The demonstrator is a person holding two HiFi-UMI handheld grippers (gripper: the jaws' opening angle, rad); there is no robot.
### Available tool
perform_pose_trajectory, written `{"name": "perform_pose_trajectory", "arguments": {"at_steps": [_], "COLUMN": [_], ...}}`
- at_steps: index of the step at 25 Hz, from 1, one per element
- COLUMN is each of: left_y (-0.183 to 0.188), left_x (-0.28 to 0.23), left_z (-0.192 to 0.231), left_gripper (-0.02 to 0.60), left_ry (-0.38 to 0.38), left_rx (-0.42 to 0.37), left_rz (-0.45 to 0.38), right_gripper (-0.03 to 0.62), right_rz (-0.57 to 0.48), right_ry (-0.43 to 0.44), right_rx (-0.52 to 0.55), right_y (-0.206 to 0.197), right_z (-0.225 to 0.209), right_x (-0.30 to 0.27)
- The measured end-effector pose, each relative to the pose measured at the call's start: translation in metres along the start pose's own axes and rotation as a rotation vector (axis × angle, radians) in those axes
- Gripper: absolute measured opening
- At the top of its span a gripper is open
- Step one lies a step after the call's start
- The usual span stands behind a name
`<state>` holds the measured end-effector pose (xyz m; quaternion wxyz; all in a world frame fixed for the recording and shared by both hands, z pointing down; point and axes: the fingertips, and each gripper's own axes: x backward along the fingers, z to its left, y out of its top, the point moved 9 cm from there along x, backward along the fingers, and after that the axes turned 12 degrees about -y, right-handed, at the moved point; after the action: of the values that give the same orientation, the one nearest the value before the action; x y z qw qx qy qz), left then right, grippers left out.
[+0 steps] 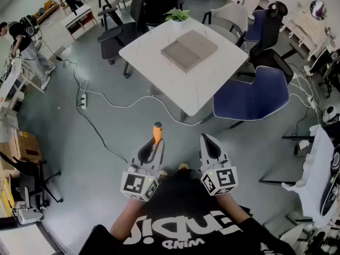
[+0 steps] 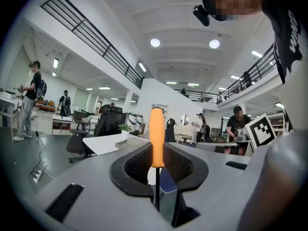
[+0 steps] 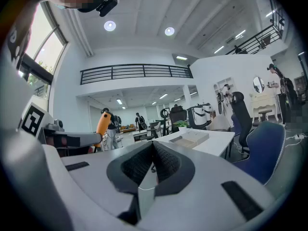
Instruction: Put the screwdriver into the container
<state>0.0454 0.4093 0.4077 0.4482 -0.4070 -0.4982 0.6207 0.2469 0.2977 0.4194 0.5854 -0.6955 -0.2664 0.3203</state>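
My left gripper point(image 1: 151, 149) is shut on a screwdriver point(image 1: 157, 132); its thin dark shaft is pinched between the pads. The orange handle point(image 2: 156, 136) sticks out past the jaw tips, pointing forward. My right gripper point(image 1: 211, 145) is beside it, shut, with nothing between its fingers point(image 3: 166, 165). The orange handle point(image 3: 102, 122) also shows at the left of the right gripper view. Both grippers are held close to my body, above the grey floor. The container, a flat grey open box point(image 1: 189, 49), lies on the white table point(image 1: 212, 84) well ahead of me. It shows again, small, in the right gripper view point(image 3: 190, 138).
A small potted plant point(image 1: 178, 16) stands at the table's far corner. Blue chairs point(image 1: 254, 94) flank its right side and black office chairs point(image 1: 118, 33) its far left. A white cable with a power strip point(image 1: 84, 101) runs over the floor at the left. People stand further off.
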Motion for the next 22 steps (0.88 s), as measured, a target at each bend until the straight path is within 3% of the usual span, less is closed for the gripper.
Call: {"name": "perform_pose_trajectory", "arguments": {"at_steps": [15, 22], "left_y": [-0.008, -0.003], "left_x": [-0.034, -0.050], "left_z": [0.003, 0.025], "left_gripper": [0.083, 0.083], "left_ry": [0.063, 0.089], "left_rx": [0.000, -0.010], "left_rz": [-0.009, -0.019], "right_gripper": [0.012, 0.012], "right_rz": [0.011, 0.033], "right_ry": [0.075, 0.083], "right_rx": [0.013, 0.015], "right_y": [-0.002, -0.006], "right_z": [-0.037, -0.046], "right_x": [-0.030, -0.064]}}
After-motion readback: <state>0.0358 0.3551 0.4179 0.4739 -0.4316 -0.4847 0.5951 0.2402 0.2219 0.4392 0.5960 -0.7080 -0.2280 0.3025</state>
